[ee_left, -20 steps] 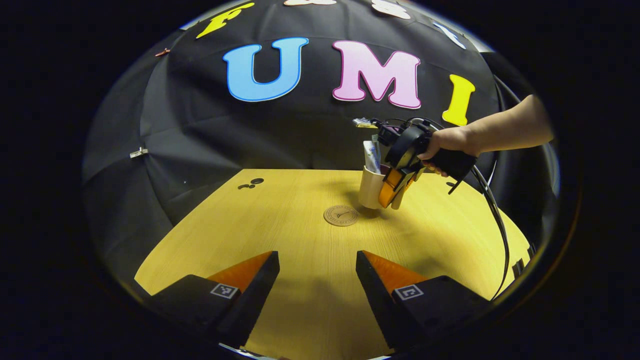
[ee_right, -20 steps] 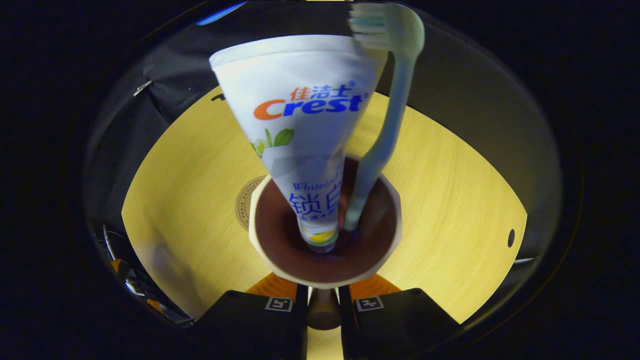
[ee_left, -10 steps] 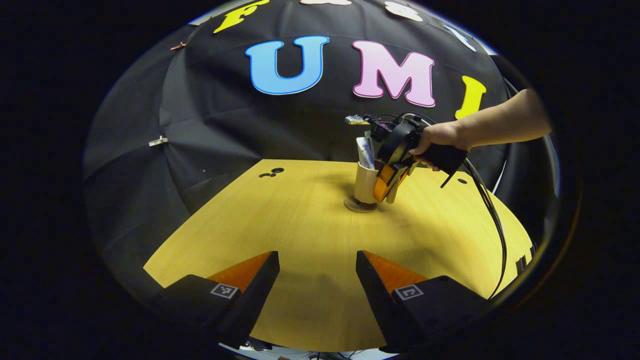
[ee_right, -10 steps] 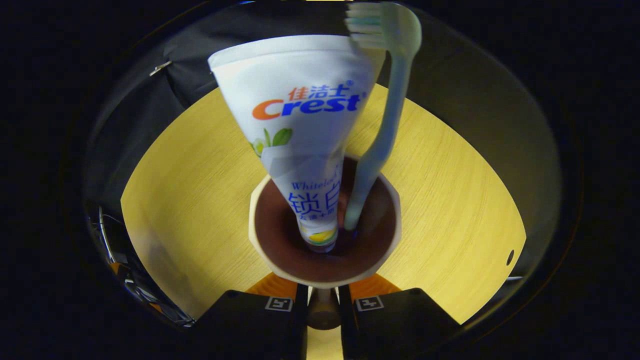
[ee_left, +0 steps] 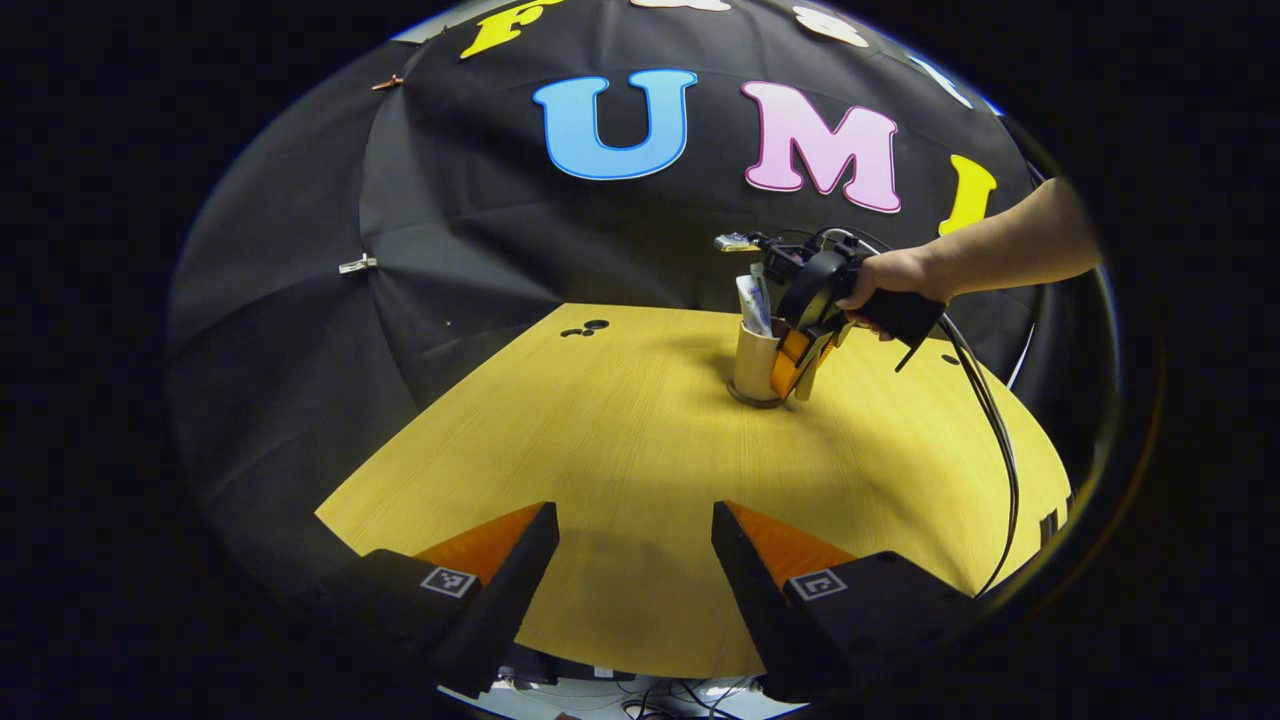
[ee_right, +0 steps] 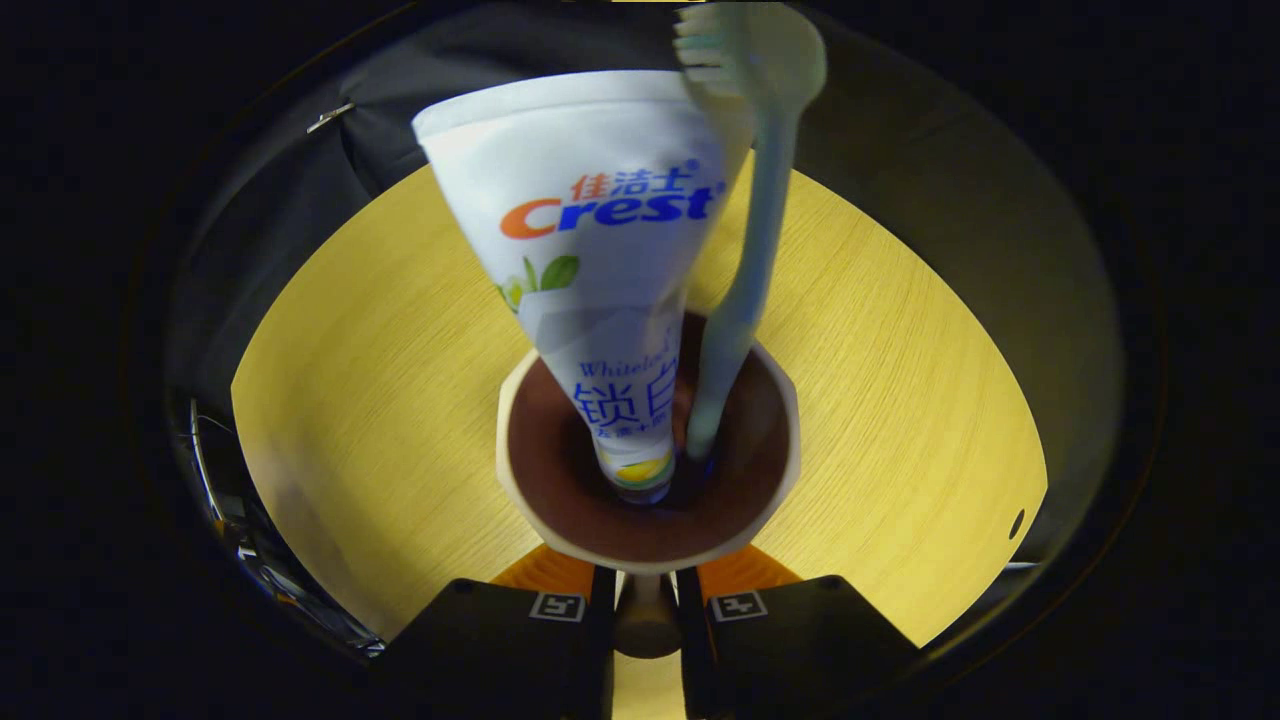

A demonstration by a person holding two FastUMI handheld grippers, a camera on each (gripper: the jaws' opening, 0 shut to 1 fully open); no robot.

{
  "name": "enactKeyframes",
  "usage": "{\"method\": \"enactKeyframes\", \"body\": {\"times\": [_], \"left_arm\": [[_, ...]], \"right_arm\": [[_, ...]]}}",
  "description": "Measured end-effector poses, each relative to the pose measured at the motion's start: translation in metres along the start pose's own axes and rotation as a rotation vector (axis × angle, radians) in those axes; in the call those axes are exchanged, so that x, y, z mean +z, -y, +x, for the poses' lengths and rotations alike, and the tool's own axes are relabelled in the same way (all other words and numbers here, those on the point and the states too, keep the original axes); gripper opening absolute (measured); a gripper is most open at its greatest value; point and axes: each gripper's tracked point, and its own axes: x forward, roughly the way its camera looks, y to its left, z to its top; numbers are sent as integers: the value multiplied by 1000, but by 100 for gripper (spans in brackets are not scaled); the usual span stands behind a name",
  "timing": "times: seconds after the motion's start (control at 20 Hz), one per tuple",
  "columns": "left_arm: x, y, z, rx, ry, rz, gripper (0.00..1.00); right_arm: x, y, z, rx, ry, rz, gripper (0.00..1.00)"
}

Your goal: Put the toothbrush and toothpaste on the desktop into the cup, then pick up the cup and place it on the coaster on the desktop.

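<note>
A beige cup (ee_left: 752,360) stands upright far across the yellow desktop (ee_left: 620,440), with a thin edge of the round coaster (ee_left: 748,401) showing under its base. My right gripper (ee_left: 800,362), held by a hand (ee_left: 885,285), is shut on the cup's handle (ee_right: 647,620). In the right gripper view I look down into the cup (ee_right: 760,480), where the white toothpaste tube (ee_right: 590,240) and the pale green toothbrush (ee_right: 745,290) stand in it. My right gripper (ee_right: 647,588) pinches the handle below the rim. My left gripper (ee_left: 635,525) is open near the front edge, holding nothing.
A black cable (ee_left: 990,430) trails from the right gripper over the desktop's right side. Small dark holes (ee_left: 585,328) mark the far left corner. The black cloth wall (ee_left: 450,230) rises close behind the desktop.
The right gripper carried the cup leftward from beside the coaster and onto it, so the coaster is now nearly covered. The toothbrush has swayed slightly left in the cup. My left gripper stayed open.
</note>
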Motion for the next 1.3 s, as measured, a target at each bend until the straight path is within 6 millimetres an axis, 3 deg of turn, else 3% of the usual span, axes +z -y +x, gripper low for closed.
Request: {"method": "enactKeyframes", "body": {"times": [0.05, 0.2, 0.25, 0.3, 0.4, 0.45, 0.55, 0.7, 0.75, 1.1, 1.3], "left_arm": [[-1, 0, -2, 1, -4, 0, 98], [-2, -2, -8, 7, -2, 4, 98], [-2, -3, -9, 6, 0, 4, 98], [-3, -3, -11, 4, 1, 4, 98], [0, -1, -14, 3, 6, 6, 98], [2, 1, -17, 0, 10, 9, 98], [5, 2, -23, -7, 20, 16, 98], [16, 11, -32, -30, 37, 21, 98], [19, 14, -34, -45, 42, 22, 97], [62, 41, -53, -169, 127, 86, 98], [91, 48, -64, -190, 162, 62, 98]], "right_arm": [[1, 0, 0, -2, 2, 3, 31], [0, -3, -1, 8, 2, 24, 32], [0, -4, -4, 18, 12, 33, 45], [5, -7, -4, 30, 27, 50, 41], [8, -12, -5, 43, 45, 80, 48], [7, -12, -9, 46, 52, 89, 60], [8, -16, -9, 50, 78, 108, 73], [6, -21, -29, 62, 125, 149, 92], [6, -21, -40, 58, 145, 157, 100], [-15, -4, -153, -52, 376, 254, 100], [-46, 4, -221, -147, 521, 334, 99]]}}
